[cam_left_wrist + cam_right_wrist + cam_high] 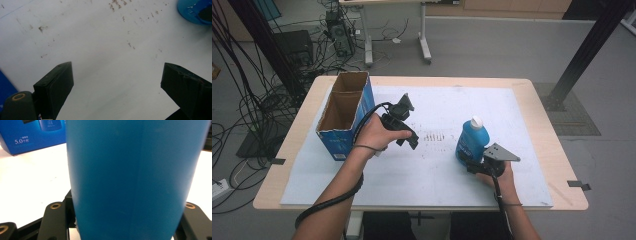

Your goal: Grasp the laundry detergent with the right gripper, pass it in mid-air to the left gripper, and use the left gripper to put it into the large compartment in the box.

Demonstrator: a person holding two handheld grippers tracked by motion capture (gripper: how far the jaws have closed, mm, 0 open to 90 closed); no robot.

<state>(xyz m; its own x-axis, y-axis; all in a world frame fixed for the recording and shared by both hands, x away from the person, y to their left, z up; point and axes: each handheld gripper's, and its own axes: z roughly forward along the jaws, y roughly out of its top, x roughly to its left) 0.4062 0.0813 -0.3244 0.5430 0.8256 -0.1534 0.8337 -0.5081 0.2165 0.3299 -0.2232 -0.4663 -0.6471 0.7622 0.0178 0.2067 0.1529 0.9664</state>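
White board (432,165), box (346,113) at ten o'clock: keep right gripper (472,159) clamped on blue bottle (472,140), upright; left gripper (408,131) agape, empty.

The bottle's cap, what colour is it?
White, on top of the blue bottle; the cap shows best in the high view.

Blue bottle (471,140), white cap, upright on white surface (532,150), R of centre, clamped in right tongs (468,161).
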